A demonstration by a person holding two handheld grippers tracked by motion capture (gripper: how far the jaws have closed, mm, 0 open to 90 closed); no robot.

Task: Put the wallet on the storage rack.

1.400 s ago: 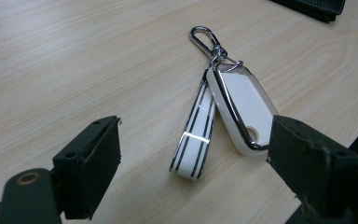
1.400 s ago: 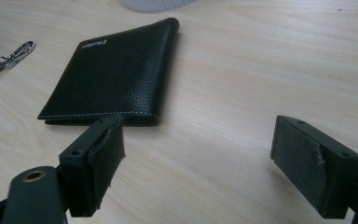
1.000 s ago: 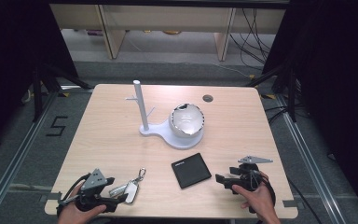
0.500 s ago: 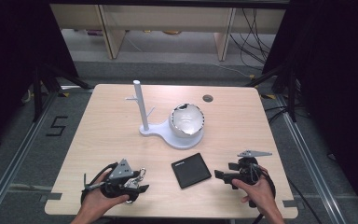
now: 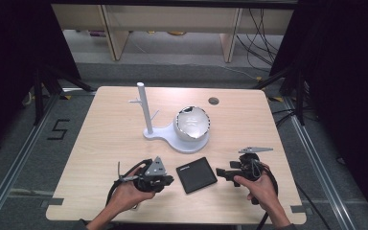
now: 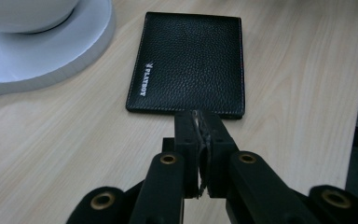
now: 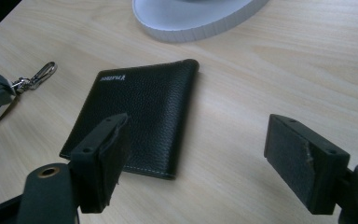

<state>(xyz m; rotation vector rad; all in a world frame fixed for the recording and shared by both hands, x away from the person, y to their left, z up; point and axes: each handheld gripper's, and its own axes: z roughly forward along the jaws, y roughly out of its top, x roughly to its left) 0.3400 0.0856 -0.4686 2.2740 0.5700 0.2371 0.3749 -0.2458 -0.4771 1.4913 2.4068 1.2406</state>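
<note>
The tabletop (image 5: 105,143) takes up the middle of the high view. On it, at centre, is a white stand (image 5: 145,108) with a thin upright post, short pegs and a pale bowl (image 5: 191,123) sitting on its broad base. Below that, towards the bottom of the frame, a black leather wallet (image 5: 196,174) lies flat and closed, with small pale lettering near one edge.

A second ago the left gripper (image 5: 166,181) sat farther to the lower left with its fingers spread around a bunch of keys (image 7: 43,73) on the wood. Its fingers have just been closing, and they now stand pressed together on a thin sliver of metal. The hand has also travelled right, so the tips now sit just beside the wallet's near edge. That reads as the pickup done and the carry begun — likely towards the stand's pegs.

The right gripper (image 5: 222,172) has hardly moved. Its fingers are spread wide and hold nothing, aimed at the wallet from the right.

The keys are small and bright — a silver snap clip on a short link and a flat blade below it. They hang from the left fingers at the left edge of the right gripper view.
</note>
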